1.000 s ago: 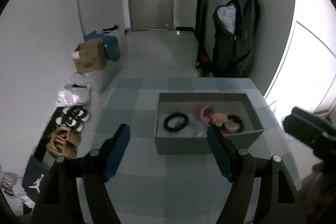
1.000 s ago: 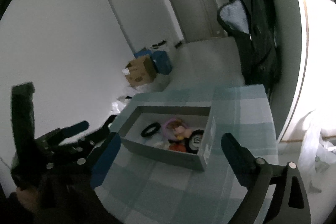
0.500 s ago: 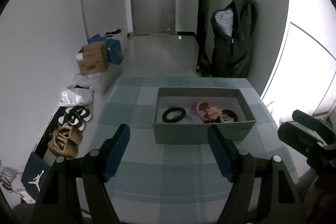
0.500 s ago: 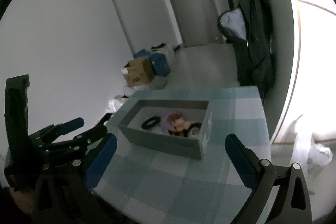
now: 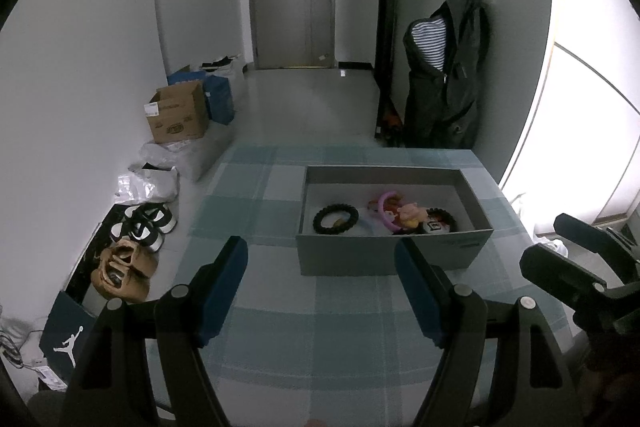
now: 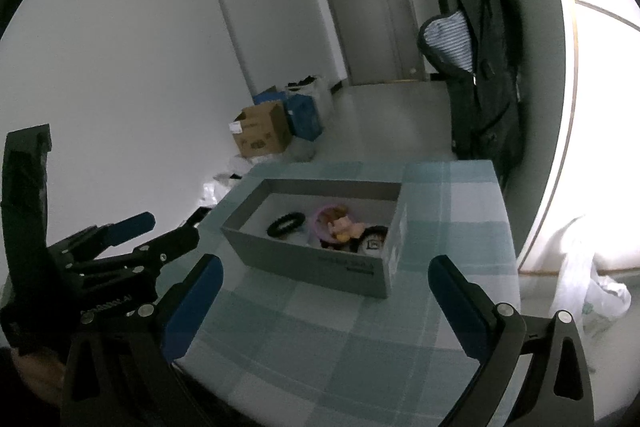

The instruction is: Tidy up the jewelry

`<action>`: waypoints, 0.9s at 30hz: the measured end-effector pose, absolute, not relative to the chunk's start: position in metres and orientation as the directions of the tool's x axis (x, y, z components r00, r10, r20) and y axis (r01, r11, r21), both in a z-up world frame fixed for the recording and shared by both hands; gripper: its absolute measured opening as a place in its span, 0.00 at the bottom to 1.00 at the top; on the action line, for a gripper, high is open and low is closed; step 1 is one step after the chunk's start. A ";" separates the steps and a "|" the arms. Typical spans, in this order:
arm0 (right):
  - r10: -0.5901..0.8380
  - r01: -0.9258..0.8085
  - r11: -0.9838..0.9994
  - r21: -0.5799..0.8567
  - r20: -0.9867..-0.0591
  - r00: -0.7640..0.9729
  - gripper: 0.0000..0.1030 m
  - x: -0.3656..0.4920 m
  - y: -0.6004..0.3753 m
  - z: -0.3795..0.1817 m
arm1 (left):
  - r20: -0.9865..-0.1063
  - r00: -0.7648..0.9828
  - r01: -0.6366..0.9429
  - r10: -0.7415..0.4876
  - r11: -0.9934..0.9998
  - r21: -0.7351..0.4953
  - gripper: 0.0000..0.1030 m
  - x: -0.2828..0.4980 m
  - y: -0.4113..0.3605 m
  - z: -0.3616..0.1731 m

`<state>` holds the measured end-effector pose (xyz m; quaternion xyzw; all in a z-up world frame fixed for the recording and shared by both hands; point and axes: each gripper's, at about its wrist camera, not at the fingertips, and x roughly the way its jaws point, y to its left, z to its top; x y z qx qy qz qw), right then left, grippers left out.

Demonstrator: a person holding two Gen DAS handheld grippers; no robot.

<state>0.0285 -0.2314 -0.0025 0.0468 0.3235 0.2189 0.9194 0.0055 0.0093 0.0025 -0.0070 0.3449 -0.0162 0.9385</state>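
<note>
Both grippers drawn back from grey box (image 5: pixel 384 259) | left gripper (image 5: pixel 320 287), right gripper (image 6: pixel 320 291) held wide open, empty | box at table's (image 5: pixel 360 327) far right; black beaded bracelet (image 5: pixel 335 219) inside: judged light, stiff, best pinched across its rim.

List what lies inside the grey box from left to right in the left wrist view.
Black beaded bracelet → pink ring → pink-and-yellow figure → black bracelet with a white lettered charm, all in the grey box.
</note>
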 end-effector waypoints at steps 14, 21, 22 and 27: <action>0.425 -0.359 0.904 0.232 -0.575 0.699 1.00 0.030 -0.235 -0.004 | -0.649 0.760 0.027 -0.037 0.999 -0.025 0.70 0.008 0.007 0.002; 0.425 -0.358 0.904 0.232 -0.574 0.700 1.00 0.030 -0.235 -0.003 | -0.652 0.757 0.031 -0.043 0.999 -0.030 0.70 0.009 0.005 0.002; 0.425 -0.358 0.904 0.233 -0.574 0.700 1.00 0.031 -0.236 -0.004 | -0.653 0.756 0.031 -0.045 0.999 -0.032 0.70 0.009 0.005 0.002; 0.423 -0.356 0.905 0.232 -0.574 0.701 1.00 0.031 -0.237 -0.003 | -0.653 0.756 0.031 -0.044 0.999 -0.032 0.70 0.009 0.006 0.001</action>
